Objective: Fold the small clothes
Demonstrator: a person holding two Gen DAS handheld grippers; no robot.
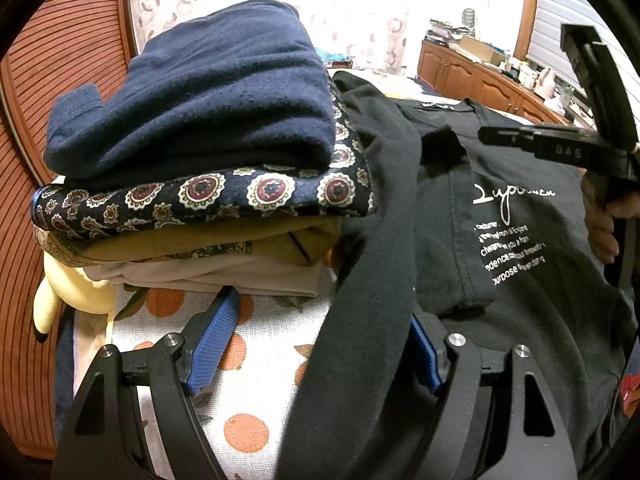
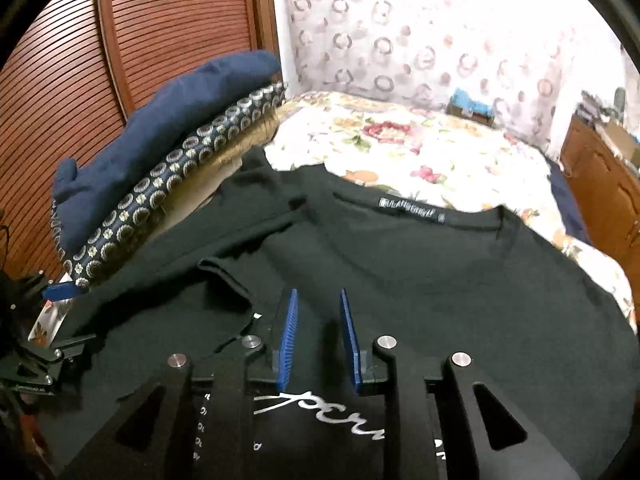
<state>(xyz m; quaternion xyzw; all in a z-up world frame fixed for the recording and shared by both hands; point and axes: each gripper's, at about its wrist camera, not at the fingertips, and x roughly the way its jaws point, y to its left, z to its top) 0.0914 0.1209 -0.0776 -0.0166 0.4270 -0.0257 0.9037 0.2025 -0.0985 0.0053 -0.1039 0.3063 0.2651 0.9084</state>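
A black T-shirt with white lettering (image 1: pixel 516 240) lies spread on the bed, its collar and label (image 2: pixel 412 213) at the far side. My left gripper (image 1: pixel 320 344) is open at the shirt's left side; a raised band of black fabric (image 1: pixel 372 280) passes between its blue pads. My right gripper (image 2: pixel 318 336) is open and empty just above the shirt's chest, fingers a narrow gap apart. It also shows in the left wrist view (image 1: pixel 560 144), held over the shirt.
A stack of folded clothes (image 1: pixel 200 140), navy on top, patterned and tan below, stands left of the shirt, also seen from the right wrist (image 2: pixel 160 144). Floral bedspread (image 2: pixel 420 152), slatted wooden headboard (image 2: pixel 168 20), yellow plush toy (image 1: pixel 68 292), wooden cabinet (image 1: pixel 472 76) at right.
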